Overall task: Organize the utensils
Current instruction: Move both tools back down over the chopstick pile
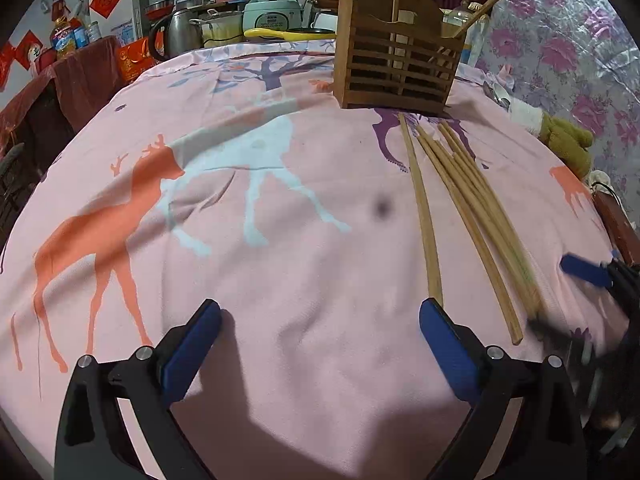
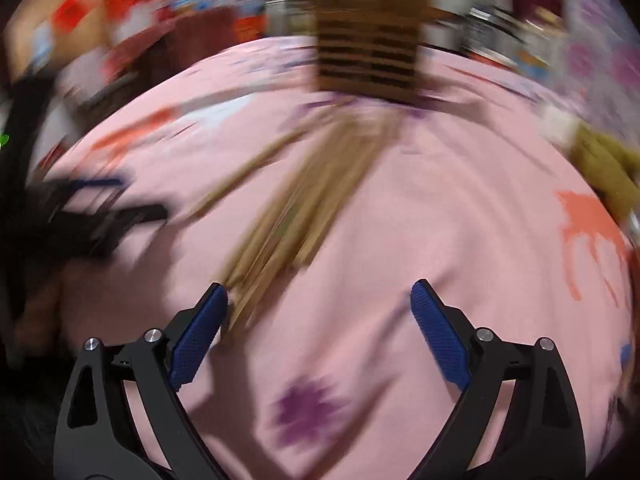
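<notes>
Several wooden chopsticks (image 1: 460, 204) lie side by side on the pink deer-print cloth (image 1: 280, 208), in front of a slatted wooden utensil holder (image 1: 394, 60) that holds a few sticks upright. My left gripper (image 1: 320, 316) is open and empty, low over the cloth, with its right finger's tip by the near end of the leftmost chopstick. My right gripper (image 2: 320, 300) is open and empty; its view is motion-blurred, with the chopsticks (image 2: 296, 208) just ahead of its left finger and the holder (image 2: 368, 52) beyond. The right gripper's blue finger (image 1: 586, 270) shows at the right edge of the left wrist view.
A spoon (image 1: 496, 92) and an olive plush toy (image 1: 568, 140) lie at the cloth's right edge. Behind the table stand a kettle (image 1: 178, 34), a pot and a rice cooker (image 1: 272, 10). A flowered cloth (image 1: 560, 40) hangs at the right.
</notes>
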`<state>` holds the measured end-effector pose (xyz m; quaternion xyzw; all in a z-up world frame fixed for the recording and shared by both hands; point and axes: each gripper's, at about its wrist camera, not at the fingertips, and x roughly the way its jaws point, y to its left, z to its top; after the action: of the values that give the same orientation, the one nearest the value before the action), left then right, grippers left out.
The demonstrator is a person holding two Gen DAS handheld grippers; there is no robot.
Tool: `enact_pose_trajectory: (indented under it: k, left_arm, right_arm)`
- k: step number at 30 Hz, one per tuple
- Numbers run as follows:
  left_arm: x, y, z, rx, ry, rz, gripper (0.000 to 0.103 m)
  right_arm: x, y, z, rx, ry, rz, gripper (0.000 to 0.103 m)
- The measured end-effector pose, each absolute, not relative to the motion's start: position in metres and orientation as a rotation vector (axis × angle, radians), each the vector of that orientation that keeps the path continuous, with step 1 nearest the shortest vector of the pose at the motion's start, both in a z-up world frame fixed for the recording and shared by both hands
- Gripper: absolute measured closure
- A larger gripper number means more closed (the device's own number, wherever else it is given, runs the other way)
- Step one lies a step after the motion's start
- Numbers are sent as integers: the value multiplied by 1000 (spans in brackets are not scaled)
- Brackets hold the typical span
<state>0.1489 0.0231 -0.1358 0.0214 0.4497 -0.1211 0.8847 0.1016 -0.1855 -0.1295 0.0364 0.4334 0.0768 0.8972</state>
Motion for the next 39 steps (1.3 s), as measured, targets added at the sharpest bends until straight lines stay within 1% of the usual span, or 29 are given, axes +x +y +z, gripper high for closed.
enact_pose_trajectory:
  k: [2, 5, 9, 12, 15, 16, 17, 19, 20, 24, 29, 32, 35, 37, 39]
  left_arm:
    - [147, 22, -135, 47, 935, -264, 5]
    - [140, 12, -132, 60, 926, -325, 5]
    - [130, -13, -128, 104, 914, -408, 5]
    - [131, -37, -128, 147, 922, -467, 5]
    - [144, -59, -125, 152, 922, -522, 5]
    - [150, -67, -123, 151, 922, -537, 5]
    - [156, -73, -124, 152, 928, -543, 5]
    - [177, -82, -133, 137, 1027, -515, 5]
    - [185, -81, -137, 121, 1061, -508, 4]
    - [191, -61, -138, 109, 1077, -418, 4]
    - [176, -1, -138, 108, 1042, -263, 6]
    - [173, 19, -135, 90, 1032, -232, 6]
    - [169, 21, -128, 14, 1007, -313, 6]
    - [167, 9, -122, 22, 984, -364, 6]
    - [163, -7, -123, 45, 978, -393, 6]
  right_arm:
    - [103, -203, -122, 118, 867, 91, 24]
    - [99, -213, -114, 131, 829, 89, 25]
    - [90, -212, -111, 119, 812, 120, 25]
    - [87, -214, -110, 59, 795, 58, 25]
    - [96, -238, -111, 163, 813, 6, 25]
    - [97, -246, -112, 198, 823, -8, 24]
    - [99, -254, -114, 232, 834, -12, 24]
    - [98, -260, -115, 260, 839, 0, 24]
    - [97, -260, -115, 260, 837, 6, 24]
    - [95, -250, -113, 244, 827, 46, 24]
    - [90, -241, -109, 233, 800, 92, 24]
    - [89, -231, -109, 216, 803, 123, 24]
    - [90, -215, -111, 185, 818, 170, 24]
    - [92, -202, -112, 150, 829, 203, 24]
    - [100, -183, -119, 83, 884, 234, 24]
